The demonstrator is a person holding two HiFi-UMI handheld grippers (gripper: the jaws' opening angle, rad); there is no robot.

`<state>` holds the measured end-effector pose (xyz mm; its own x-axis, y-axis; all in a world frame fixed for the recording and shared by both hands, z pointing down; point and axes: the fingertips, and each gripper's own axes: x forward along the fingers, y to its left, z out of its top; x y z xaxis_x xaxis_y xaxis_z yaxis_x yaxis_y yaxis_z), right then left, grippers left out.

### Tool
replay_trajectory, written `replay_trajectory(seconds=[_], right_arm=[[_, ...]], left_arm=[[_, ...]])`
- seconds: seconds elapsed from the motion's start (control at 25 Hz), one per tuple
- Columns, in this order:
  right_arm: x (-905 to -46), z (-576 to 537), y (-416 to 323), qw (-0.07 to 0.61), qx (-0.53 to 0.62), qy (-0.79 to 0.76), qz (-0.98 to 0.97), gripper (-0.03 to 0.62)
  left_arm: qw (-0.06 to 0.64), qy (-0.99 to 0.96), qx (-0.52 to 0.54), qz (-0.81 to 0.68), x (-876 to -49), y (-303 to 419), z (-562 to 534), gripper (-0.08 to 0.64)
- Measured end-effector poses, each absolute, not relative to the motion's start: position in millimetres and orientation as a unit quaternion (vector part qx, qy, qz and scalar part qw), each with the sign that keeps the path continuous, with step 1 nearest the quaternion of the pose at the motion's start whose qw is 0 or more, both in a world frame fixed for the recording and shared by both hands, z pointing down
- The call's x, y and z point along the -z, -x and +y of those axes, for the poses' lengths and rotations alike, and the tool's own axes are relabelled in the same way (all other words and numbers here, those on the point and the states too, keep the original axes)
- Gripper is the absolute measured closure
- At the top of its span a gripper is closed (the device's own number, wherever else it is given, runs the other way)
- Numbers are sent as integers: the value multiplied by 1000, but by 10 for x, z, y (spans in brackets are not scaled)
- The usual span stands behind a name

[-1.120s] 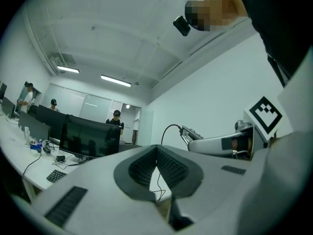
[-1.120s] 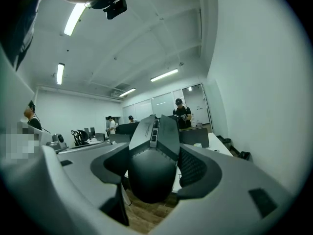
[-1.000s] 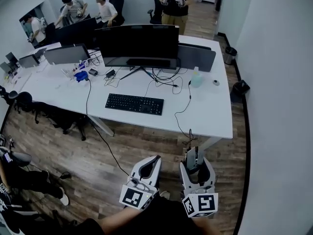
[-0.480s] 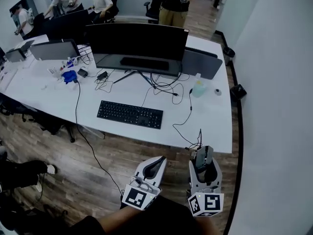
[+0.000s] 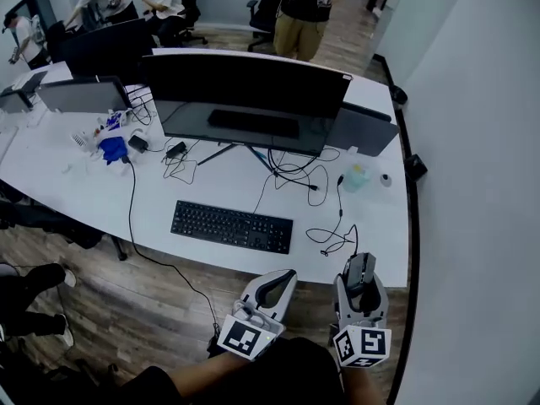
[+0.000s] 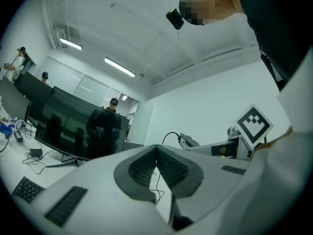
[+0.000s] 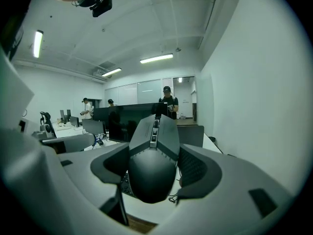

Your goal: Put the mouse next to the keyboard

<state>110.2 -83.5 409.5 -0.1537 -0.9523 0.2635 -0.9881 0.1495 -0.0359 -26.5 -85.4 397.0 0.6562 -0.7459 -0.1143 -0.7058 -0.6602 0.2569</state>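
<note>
Near the white desk, right gripper pinches the mouse; left gripper pressed together.

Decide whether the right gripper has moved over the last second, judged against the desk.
Yes. The right gripper, shut on the mouse, has advanced toward the white desk: it was short of the front edge and now reaches it.

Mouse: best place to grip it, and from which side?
Its two flanks at the rear hump, coming from the tail end, as the right gripper grips the mouse now. The sides there look near parallel, so the pads sit flat; the domed top would likely slip. Wheel and buttons point away, untouched.
</note>
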Motion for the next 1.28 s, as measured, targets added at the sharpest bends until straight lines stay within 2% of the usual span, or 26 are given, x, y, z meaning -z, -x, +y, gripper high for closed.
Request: replay_trajectory(seconds=[0.48,0.68,0.8,1.04,1.28], right_arm=[[-4753,-1395,-1004,126,-131,-647,-741,284],[-5254,-1595,-1035,135,-186,-631,-741,284],[-5593,-1732,-1036,143,-224,-618,-740,284],[-6265,-1905,-1075,180,-267,-597,-735,284],[-6826,-1915,-1007,223,-303,-571,-730,284]], left_arm=[[134,-906,74,-394,-4327,363,-1330,548],[131,-911,58,-386,-4569,228,-1513,548],[140,-906,9,-399,-4870,164,-1694,548],[131,-905,-16,-405,-5052,-45,-1969,548],[153,-897,-48,-412,-5280,-135,-2067,548]])
